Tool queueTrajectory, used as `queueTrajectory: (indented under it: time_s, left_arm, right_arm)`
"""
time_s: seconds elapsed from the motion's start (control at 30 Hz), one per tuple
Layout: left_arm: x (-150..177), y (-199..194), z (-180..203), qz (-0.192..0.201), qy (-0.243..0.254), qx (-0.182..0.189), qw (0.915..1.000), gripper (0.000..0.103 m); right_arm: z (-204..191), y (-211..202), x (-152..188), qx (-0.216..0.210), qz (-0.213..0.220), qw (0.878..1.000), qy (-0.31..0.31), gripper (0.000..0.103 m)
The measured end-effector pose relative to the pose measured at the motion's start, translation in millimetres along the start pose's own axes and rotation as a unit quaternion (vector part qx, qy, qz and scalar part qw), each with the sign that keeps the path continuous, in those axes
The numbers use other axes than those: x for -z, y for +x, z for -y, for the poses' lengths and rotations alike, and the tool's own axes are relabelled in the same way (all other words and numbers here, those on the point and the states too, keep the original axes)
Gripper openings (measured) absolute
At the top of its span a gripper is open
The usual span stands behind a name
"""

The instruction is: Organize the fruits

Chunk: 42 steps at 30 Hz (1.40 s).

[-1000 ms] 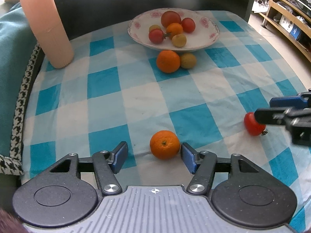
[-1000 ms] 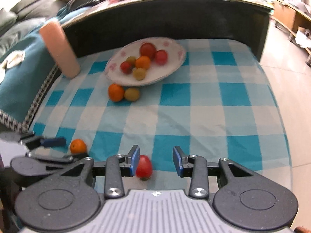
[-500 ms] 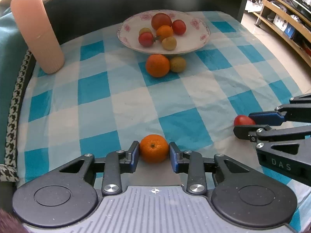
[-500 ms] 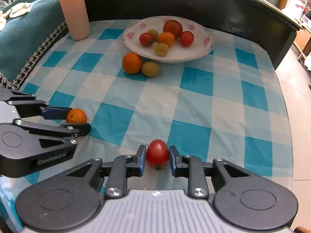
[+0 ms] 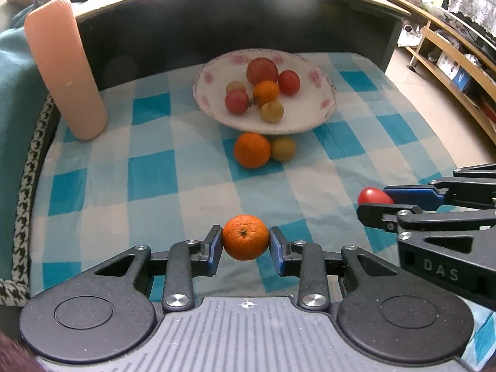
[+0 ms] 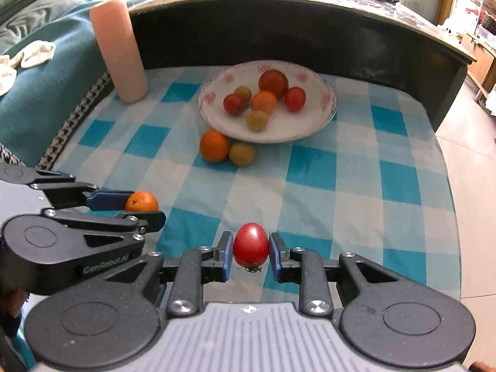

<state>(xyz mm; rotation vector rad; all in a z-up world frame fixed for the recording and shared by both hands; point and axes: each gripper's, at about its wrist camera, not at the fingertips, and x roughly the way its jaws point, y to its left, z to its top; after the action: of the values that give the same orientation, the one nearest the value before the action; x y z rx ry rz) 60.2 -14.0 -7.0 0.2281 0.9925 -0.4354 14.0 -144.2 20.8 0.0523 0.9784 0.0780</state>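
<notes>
A small orange (image 5: 245, 237) is seen at the lower centre of the left wrist view, pinched from both sides between the blue pads of the left gripper (image 5: 245, 241), whose jaws have just been closing onto it. In the right wrist view the same orange (image 6: 141, 202) appears at the middle left, clamped by that gripper (image 6: 136, 209). A red tomato (image 6: 251, 244) is held at the lower centre of the right wrist view, stem end down, squeezed between the pads of the right gripper (image 6: 250, 248), whose jaws have likewise just been closing on it. From the left wrist view the tomato (image 5: 373, 196) is found at the right edge, between the right gripper's (image 5: 376, 203) fingers.

Further up the frame a second orange (image 5: 252, 150) and a yellow-green fruit (image 5: 282, 148) are seen touching one another on the blue-and-white checked cloth (image 5: 155, 173), just below the rim of a white floral bowl (image 5: 322, 105). Inside the bowl six fruits are gathered: red, orange and yellow-green ones. At the upper left a ribbed pink cylinder (image 5: 66, 68) is stood upright on the cloth's edge, beside a teal blanket (image 6: 46, 99).
</notes>
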Motion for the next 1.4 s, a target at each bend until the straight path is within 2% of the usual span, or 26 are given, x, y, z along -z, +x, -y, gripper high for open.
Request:
queueTrajectory:
  time_s: [0.37, 0.73, 1.07, 1.4]
  left_arm:
    - [-41, 9, -1, 0.021, -0.006, 0.002, 0.9998, 0.041]
    - [-83, 34, 2, 0.031, 0.002, -0.005, 0.9995, 0.04]
    - [-99, 57, -7, 0.022, -0.005, -0.015, 0.9996, 0.04]
    - [-103, 68, -10, 0.022, -0.011, -0.019, 0.9995, 0.041]
  right_arm:
    - [8, 10, -36, -0.007, 0.026, 1.0, 0.008, 0.041]
    - [33, 31, -74, -0.001, 0.041, 0.999, 0.02, 0.041]
    - [46, 59, -97, 0.002, 0.042, 0.999, 0.023, 0.041]
    - [52, 80, -105, -0.001, 0.043, 0.999, 0.03, 0.041]
